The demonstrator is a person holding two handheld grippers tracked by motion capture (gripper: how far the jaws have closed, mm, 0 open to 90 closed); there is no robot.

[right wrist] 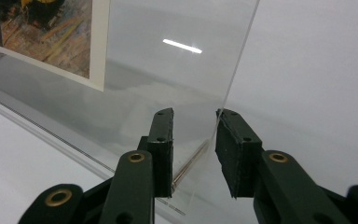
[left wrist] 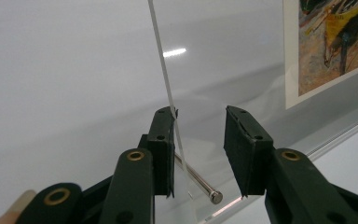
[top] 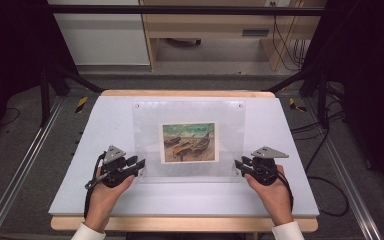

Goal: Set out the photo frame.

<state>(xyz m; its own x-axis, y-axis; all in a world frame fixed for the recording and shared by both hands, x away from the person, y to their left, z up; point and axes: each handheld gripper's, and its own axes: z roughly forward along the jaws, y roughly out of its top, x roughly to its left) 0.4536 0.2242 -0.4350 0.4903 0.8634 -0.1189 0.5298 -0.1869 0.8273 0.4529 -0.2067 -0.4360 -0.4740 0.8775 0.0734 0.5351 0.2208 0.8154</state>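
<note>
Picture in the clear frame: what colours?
Greens, oranges and browns, white border; best in the high view.

One clear acrylic frame (top: 188,137), one boat picture (top: 189,142), two grippers: left gripper (top: 139,166), right gripper (top: 240,165).

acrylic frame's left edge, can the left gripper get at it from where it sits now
Probably yes. The left gripper is open with the acrylic frame edge already between its fingers, beside one of them. Nothing on the white table blocks it.

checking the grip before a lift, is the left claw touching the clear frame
Touching: in the left gripper view, the clear frame's edge lies against one pad of the left claw; the other stands clear.
</note>
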